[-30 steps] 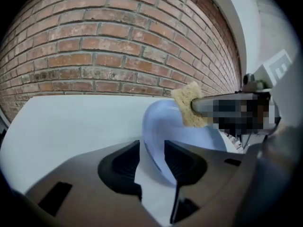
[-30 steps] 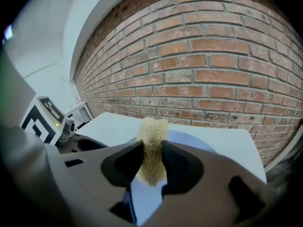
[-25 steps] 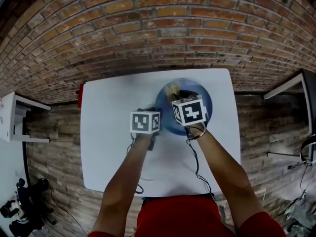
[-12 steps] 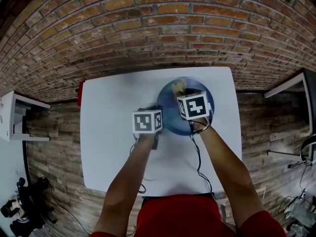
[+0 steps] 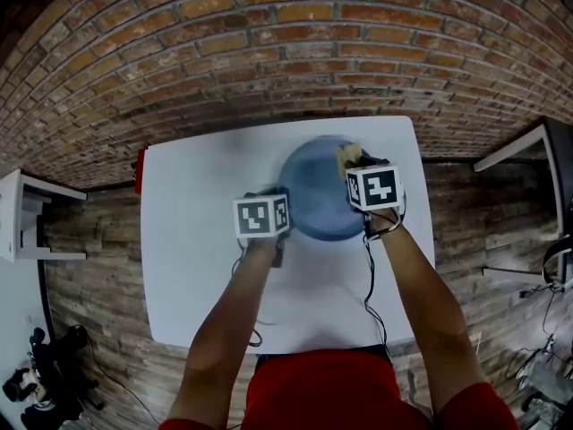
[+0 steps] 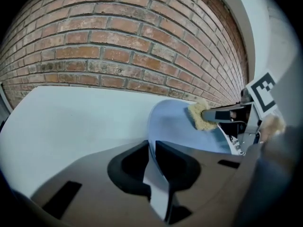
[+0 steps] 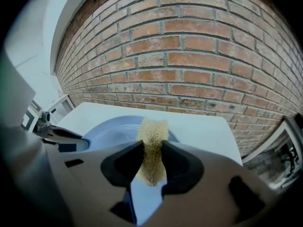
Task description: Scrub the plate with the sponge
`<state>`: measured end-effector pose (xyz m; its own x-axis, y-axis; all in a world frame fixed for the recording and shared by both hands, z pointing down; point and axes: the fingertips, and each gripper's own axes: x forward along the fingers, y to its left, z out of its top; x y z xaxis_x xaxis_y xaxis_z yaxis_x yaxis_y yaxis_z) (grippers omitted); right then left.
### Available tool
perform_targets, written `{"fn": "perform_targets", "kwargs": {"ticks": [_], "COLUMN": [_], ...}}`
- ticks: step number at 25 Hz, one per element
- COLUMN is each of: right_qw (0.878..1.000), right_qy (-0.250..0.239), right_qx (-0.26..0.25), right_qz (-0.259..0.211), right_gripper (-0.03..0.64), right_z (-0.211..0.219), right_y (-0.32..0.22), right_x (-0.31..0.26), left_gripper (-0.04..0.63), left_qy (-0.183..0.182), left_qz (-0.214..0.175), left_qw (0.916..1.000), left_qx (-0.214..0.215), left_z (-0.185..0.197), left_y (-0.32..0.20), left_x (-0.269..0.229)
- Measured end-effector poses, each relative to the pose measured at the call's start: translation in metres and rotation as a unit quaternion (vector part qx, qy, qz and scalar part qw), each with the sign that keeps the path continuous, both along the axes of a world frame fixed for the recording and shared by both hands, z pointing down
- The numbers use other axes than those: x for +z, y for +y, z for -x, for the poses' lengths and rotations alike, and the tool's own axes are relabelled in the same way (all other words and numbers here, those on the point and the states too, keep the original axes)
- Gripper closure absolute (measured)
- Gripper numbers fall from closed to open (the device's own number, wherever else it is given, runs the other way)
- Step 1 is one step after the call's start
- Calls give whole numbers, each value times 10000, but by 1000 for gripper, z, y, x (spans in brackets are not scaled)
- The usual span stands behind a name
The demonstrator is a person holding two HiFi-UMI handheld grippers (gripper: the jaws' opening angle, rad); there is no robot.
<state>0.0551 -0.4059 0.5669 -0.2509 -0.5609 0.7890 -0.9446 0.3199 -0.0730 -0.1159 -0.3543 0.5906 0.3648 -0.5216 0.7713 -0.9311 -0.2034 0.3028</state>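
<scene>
One blue plate [image 5: 315,195] lies on the single white desk [image 5: 197,249], toward its far right part and close to the brick wall [image 5: 269,52]. There are two claws, one in each of the person's two hands, and each carries one marker cube: the left cube [image 5: 261,218] sits just beside the plate's near left rim, the right cube [image 5: 374,187] over its right rim.

The left claw [image 6: 152,149] has just been closing its jaws, and they now stand narrow with the plate's near edge pinched between them; the thin rim runs straight through the gap and both pads press on it. Nothing else is in that claw.

The right claw [image 7: 151,148] is clamped on the one sponge [image 7: 152,134], a yellowish, coarse piece squeezed upright between the two dark pads, its top poking out past the jaw tips. Seen from the left gripper view, the sponge rests against the plate's surface near the far right rim.

Two bare forearms reach in from the bottom of the head view, above a red garment [image 5: 322,392]. One small red object [image 5: 140,170] hangs at the desk's left edge; what it is I cannot tell
</scene>
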Motion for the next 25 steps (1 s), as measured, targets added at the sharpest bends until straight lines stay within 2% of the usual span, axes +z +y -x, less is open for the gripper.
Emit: {"fn": "perform_targets", "kwargs": {"ticks": [6,11,14,17,25], "right_qw": [9963,9937,9942,9961,9994], "right_qy": [-604,-598,-496,-316,-51], "right_qx": [-601,-877,-882,-761,-12], "right_qz": [117,348,353,317,345], "right_gripper": [497,497,497,497,497], "right_z": [81,114,106,79,-13], "right_y": [23,34,34,32,33], "right_x": [-11,2,4,4,7], "left_gripper": [545,546,548,548,548], "left_qy": [57,90,101,97,96], "left_qz": [0,10,7,9,-21], "left_qw": [10000,9999,9998,9998,9999], "left_qx": [-77,-145,-165,-158,-109], "left_z": [0,-1,0,0,1], "left_y": [-1,-1,-1,-1,-2], "left_x": [1,1,0,0,0]}}
